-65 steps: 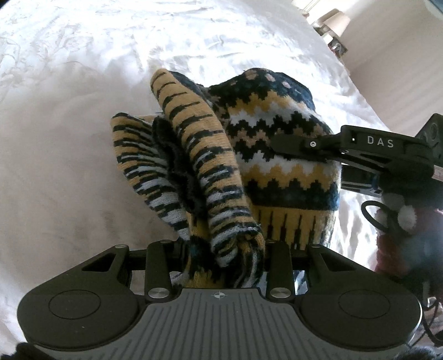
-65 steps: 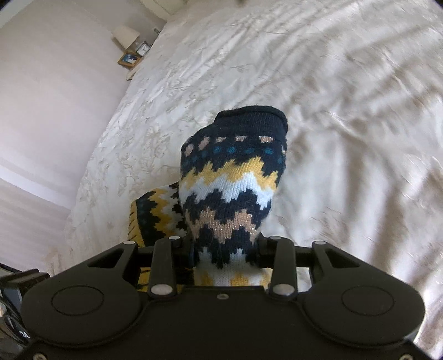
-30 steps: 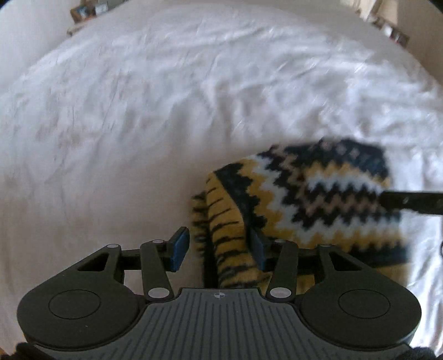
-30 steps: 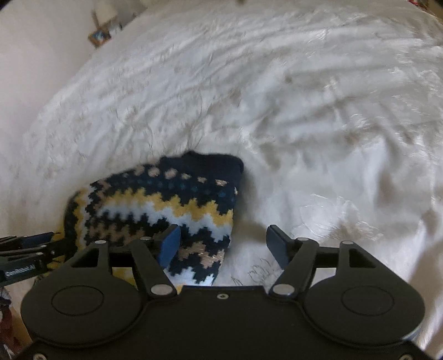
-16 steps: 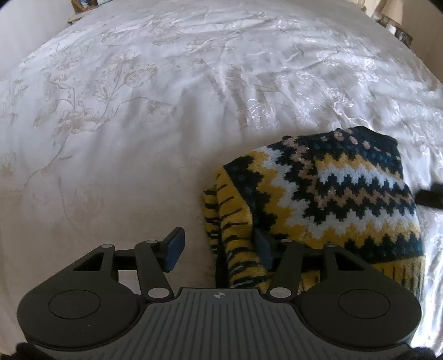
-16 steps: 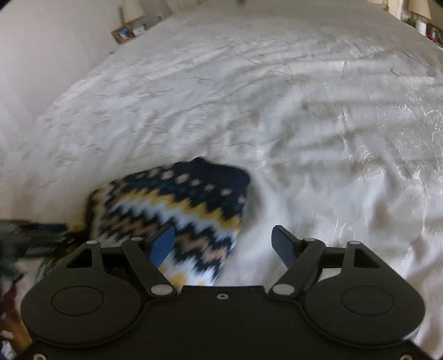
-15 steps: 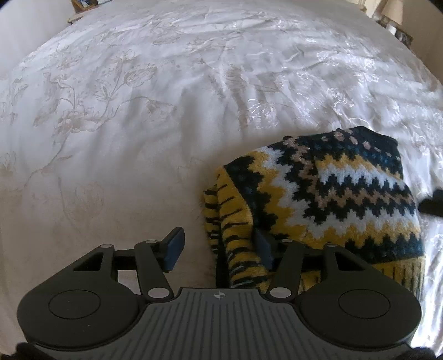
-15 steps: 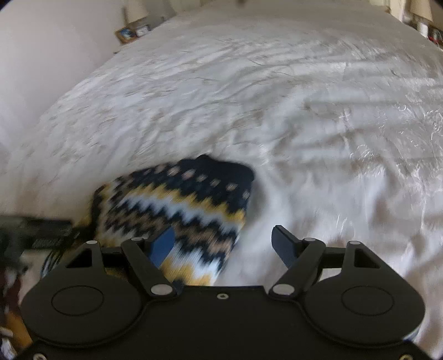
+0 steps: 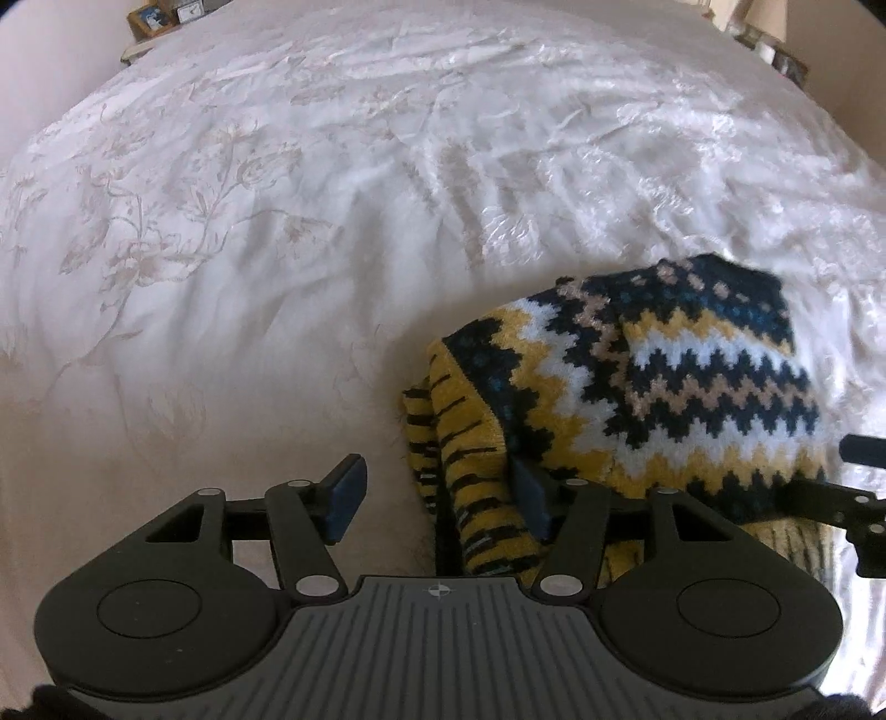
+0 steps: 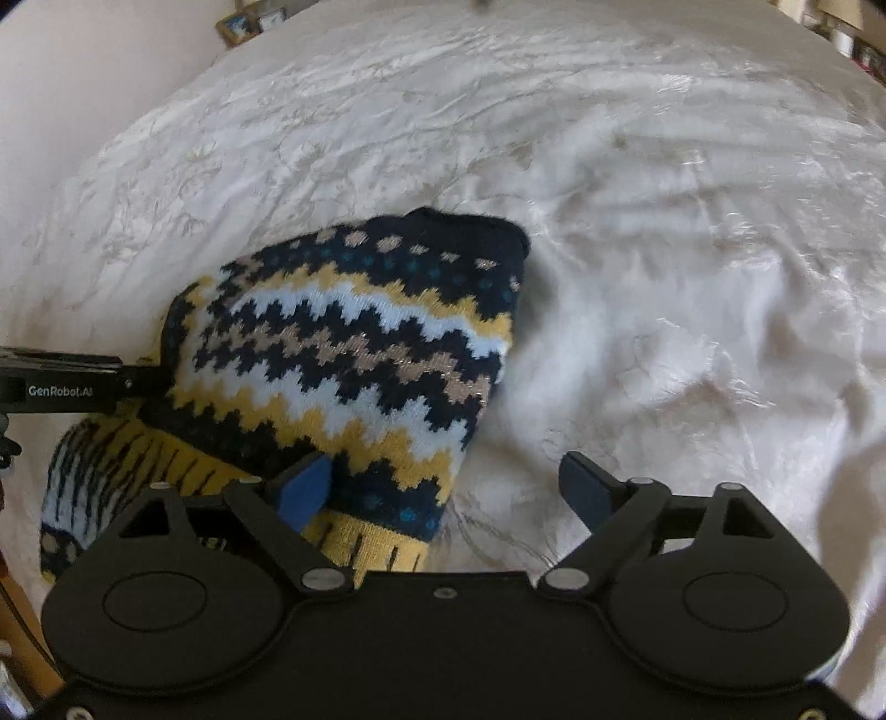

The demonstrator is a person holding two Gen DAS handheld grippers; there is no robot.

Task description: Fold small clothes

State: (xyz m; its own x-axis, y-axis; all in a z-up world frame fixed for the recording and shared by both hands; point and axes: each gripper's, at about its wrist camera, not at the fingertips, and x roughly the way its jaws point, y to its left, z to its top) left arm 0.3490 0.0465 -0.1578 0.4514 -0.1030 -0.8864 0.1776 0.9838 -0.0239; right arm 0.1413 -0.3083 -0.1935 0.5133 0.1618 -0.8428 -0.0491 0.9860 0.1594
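Your sweater [image 9: 664, 387] lies folded on the bed [image 9: 277, 221], a compact bundle with the zigzag-banded panel on top and a striped yellow-and-black sleeve edge [image 9: 459, 476] showing along its near left side in the left wrist view. In the right wrist view the same bundle [image 10: 354, 354] sits left of centre, its navy collar end pointing away from you and its yellow ribbed hem [image 10: 365, 548] nearest the camera.

Left gripper [image 9: 437, 493]: your jaws stand partly apart, having just been opening. The sleeve edge lies between them, but the left finger [image 9: 346, 490] stands clear over bare bedspread, so nothing is clamped. The right finger [image 9: 531, 493] sits against the knit (contact or mere overlap cannot be told from this angle).

Right gripper [image 10: 443, 493]: your jaws stand wide, having just been opening further. The left finger [image 10: 304, 490] overlaps the lower corner of the sweater; the right finger [image 10: 581, 487] is over bare bedspread, well apart from the knit. No fabric is gripped.

Each gripper shows at the edge of the other's view: the right one at the far right edge of the left view, its fingertip just beside the sweater's hem; the left one at the left edge of the right view, its arm touching or overlapping the bundle's side.

A picture frame [image 9: 149, 19] stands beyond the bed's far corner.
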